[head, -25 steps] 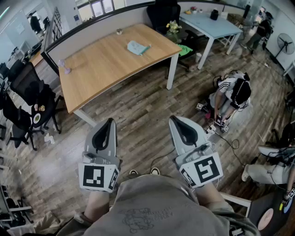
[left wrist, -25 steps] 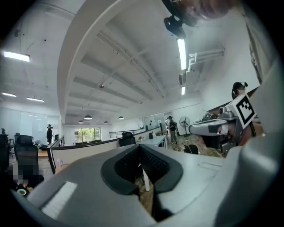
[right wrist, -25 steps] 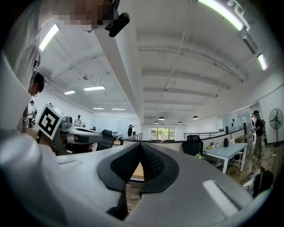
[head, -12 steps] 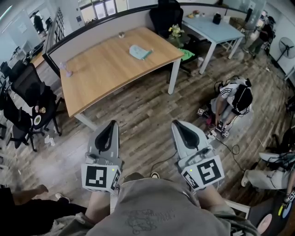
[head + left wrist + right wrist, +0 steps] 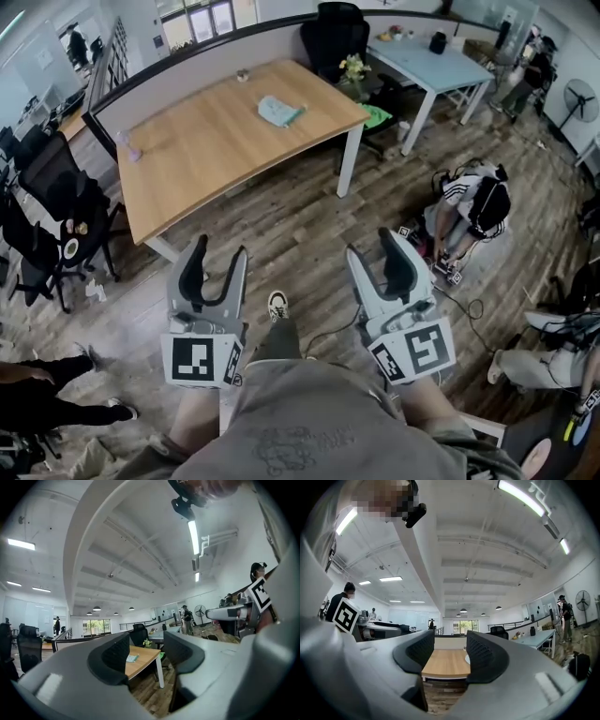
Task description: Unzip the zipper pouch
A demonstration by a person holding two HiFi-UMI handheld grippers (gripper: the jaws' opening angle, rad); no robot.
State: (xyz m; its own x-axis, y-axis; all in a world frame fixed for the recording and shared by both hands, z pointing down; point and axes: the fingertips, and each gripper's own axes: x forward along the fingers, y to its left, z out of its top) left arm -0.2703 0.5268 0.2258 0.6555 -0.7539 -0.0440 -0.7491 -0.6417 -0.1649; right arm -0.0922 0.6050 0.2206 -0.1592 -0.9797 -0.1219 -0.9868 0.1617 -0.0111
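Note:
A light teal zipper pouch (image 5: 279, 111) lies flat on the wooden table (image 5: 206, 141), far ahead of both grippers. It also shows small in the left gripper view, the pouch (image 5: 132, 658) sitting between the jaws in the distance. My left gripper (image 5: 217, 258) and right gripper (image 5: 377, 248) are held side by side over the floor, well short of the table. Both have their jaws opening, wide apart, with nothing between them. The left gripper (image 5: 146, 644) and right gripper (image 5: 450, 648) point toward the table.
A person (image 5: 473, 202) crouches on the floor at the right among cables. Black office chairs (image 5: 56, 178) stand at the left. A light blue table (image 5: 431, 61) and flowers (image 5: 353, 66) are beyond. Another person's legs (image 5: 47, 398) show at the lower left.
Both grippers' jaws have gone from shut to wide apart. The view has shifted slightly toward the table, and my foot has stepped forward between the grippers.

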